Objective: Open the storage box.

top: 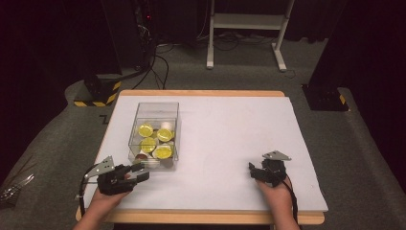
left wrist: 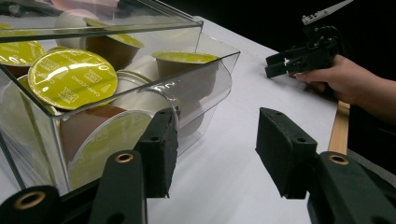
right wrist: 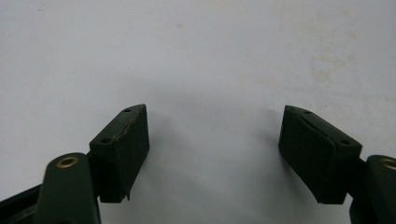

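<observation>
Several coffee capsules (top: 154, 142) with yellow-green foil lids lay heaped inside a clear plastic box (top: 142, 110), which stood on the left part of the white table top (top: 230, 139), near the person's edge. Seen from the left gripper view, the capsules (left wrist: 72, 79) were tipped at different angles, some lid up and some on their sides, pressed against the see-through wall of the box (left wrist: 212, 81).

The left gripper (top: 138, 173) hovered just beside the box's near corner, pointing across the table. Its jaws stood partly apart with nothing between them; in the left gripper view one pad (left wrist: 159, 149) sat close against the box wall, though whether it touched could not be told, and the other was over bare table.

The right gripper (top: 253, 171) rested well apart from the box, on the right side of the table, held in the person's right hand (top: 275, 191). Its jaws were spread wide over the blank white surface (right wrist: 210, 70), gripping nothing.
</observation>
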Available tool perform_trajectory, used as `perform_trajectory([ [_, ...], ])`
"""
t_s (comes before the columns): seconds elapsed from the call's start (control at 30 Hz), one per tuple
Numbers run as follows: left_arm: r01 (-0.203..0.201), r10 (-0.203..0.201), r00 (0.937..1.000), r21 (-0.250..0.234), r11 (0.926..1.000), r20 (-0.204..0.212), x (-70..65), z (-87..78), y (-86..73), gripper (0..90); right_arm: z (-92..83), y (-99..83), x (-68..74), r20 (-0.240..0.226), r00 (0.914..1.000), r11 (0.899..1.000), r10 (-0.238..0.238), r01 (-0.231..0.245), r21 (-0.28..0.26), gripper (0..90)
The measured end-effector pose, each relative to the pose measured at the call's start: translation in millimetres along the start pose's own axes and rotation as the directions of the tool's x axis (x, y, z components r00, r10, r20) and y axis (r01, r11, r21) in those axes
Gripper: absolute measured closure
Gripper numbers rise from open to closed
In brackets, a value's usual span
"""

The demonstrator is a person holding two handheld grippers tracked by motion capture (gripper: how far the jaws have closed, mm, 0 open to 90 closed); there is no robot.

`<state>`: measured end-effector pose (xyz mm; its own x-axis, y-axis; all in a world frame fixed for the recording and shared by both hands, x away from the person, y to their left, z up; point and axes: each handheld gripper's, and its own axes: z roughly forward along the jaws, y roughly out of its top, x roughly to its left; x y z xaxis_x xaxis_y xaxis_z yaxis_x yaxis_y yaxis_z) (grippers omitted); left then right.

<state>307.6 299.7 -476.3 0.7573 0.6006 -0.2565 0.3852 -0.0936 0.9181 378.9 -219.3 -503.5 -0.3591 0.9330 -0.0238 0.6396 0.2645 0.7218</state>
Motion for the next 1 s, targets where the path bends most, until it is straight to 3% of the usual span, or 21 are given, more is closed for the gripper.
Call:
perform_trajectory([
  [0.73, -0.019, 0.018, 0.9984, 0.018, 0.9997, 0.054, -20.3, -15.9, -13.3, 48.5, -0.1, 0.0, 0.1, 0.001, 1.0, 1.0, -0.001, 0.001, 0.0, 24.6],
  [1.0, -0.003, 0.002, 0.9984, 0.007, 1.0, 0.057, -23.9, -20.7, -17.1, 48.0, -0.1, -0.1, 0.1, 0.0, 1.0, 1.0, 0.0, 0.0, 0.0, 24.6],
])
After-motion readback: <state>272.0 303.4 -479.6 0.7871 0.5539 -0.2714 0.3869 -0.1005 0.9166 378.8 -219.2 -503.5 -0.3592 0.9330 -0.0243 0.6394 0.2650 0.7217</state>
